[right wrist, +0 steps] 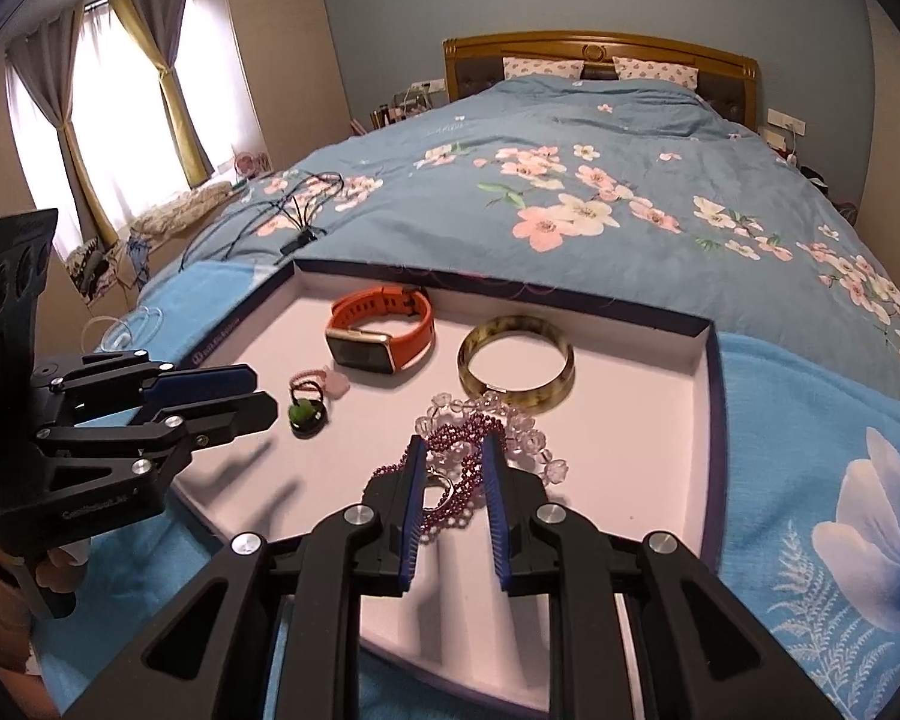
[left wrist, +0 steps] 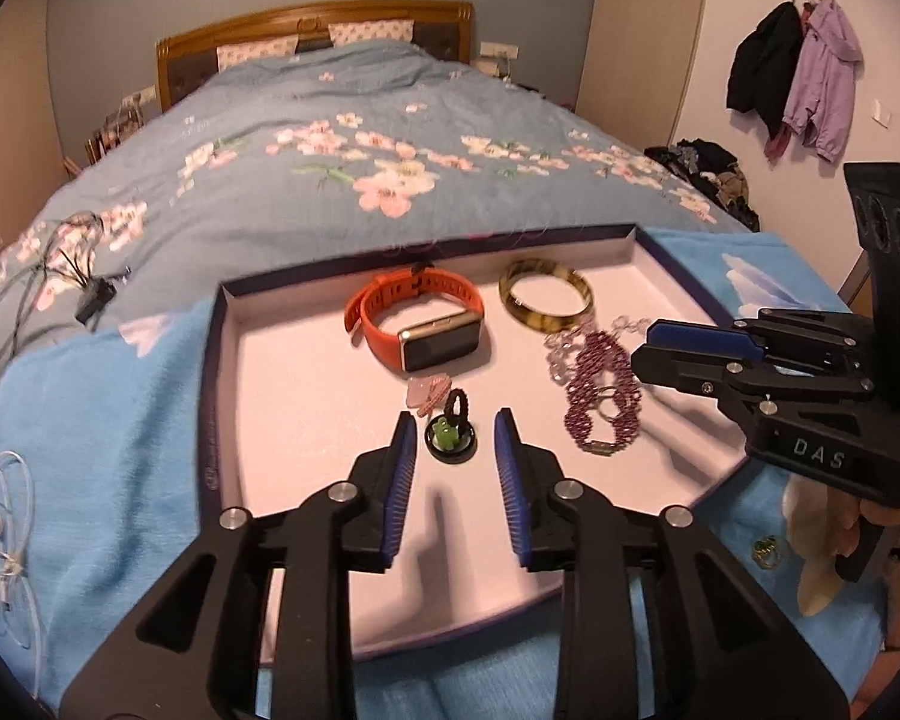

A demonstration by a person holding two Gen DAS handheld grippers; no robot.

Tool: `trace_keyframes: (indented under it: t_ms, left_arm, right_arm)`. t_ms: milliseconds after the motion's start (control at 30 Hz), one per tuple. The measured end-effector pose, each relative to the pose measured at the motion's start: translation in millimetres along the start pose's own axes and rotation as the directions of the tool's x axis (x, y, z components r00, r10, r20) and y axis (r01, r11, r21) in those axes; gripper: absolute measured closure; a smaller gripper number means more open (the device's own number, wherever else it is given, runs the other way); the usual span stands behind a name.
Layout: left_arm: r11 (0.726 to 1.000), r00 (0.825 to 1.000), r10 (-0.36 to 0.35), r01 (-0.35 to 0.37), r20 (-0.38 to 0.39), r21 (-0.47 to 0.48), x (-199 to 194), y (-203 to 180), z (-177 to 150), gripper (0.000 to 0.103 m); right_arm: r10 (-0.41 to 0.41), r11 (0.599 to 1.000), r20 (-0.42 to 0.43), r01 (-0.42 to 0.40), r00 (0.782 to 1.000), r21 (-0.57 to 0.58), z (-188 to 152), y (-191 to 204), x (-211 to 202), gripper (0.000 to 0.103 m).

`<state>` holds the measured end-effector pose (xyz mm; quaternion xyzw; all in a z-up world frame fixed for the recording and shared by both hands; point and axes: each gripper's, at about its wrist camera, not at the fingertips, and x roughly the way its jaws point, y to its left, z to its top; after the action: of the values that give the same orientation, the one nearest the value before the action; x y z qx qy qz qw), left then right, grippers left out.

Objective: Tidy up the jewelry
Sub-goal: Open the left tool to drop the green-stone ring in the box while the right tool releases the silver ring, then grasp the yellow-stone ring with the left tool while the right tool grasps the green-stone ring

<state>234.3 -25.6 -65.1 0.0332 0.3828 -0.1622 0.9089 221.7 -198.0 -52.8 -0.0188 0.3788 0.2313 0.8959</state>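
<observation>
A shallow white tray [left wrist: 306,396] [right wrist: 648,420] lies on the bed. In it are an orange smartwatch [left wrist: 417,321] [right wrist: 384,330], a horn-coloured bangle [left wrist: 545,298] [right wrist: 515,365], purple beads [left wrist: 600,399] [right wrist: 459,438] tangled with clear beads [right wrist: 522,420] and a silver ring [right wrist: 444,489], a small pink piece [left wrist: 427,393] [right wrist: 324,381], and a black-and-green pendant [left wrist: 451,435] [right wrist: 306,414]. My left gripper [left wrist: 455,429] [right wrist: 264,399] is open, its tips either side of the pendant. My right gripper [right wrist: 455,450] [left wrist: 645,345] is open over the purple beads.
The tray sits on a light blue flowered cloth [right wrist: 822,480] over a blue floral quilt [left wrist: 330,138]. Black cables [left wrist: 60,276] and a white cord [left wrist: 0,516] lie left of the tray. A small gold-green piece [left wrist: 767,551] lies on the cloth at the right.
</observation>
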Motion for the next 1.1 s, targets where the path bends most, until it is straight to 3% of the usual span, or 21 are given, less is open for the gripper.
trace_keyframes:
  t_ms: [333, 667, 933, 1100]
  left_arm:
    - [0.987, 0.991, -0.106, 0.095, 0.080, 0.128, -62.4, -32.1, -24.7, 0.063]
    - [0.951, 0.978, -0.209, 0.206, -0.011, 0.229, -58.1, -82.5, -60.0, 0.062]
    - [0.942, 0.972, -0.218, 0.232, -0.084, 0.241, -36.6, -103.0, -65.7, 0.062]
    - [0.944, 0.968, -0.212, 0.238, -0.134, 0.226, -18.0, -106.2, -63.2, 0.068]
  right_arm:
    - [0.035, 0.999, 0.047, -0.033, 0.998, -0.024, -16.8, 6.5, -49.8, 0.072]
    - [0.008, 1.000, -0.014, -0.008, 1.000, -0.003, -65.5, 3.2, -67.3, 0.067]
    - [0.013, 0.999, -0.046, -0.011, 0.999, 0.035, -92.3, -3.1, -70.9, 0.067]
    - [0.018, 0.999, -0.048, -0.016, 0.999, 0.033, -96.9, -0.7, -72.7, 0.067]
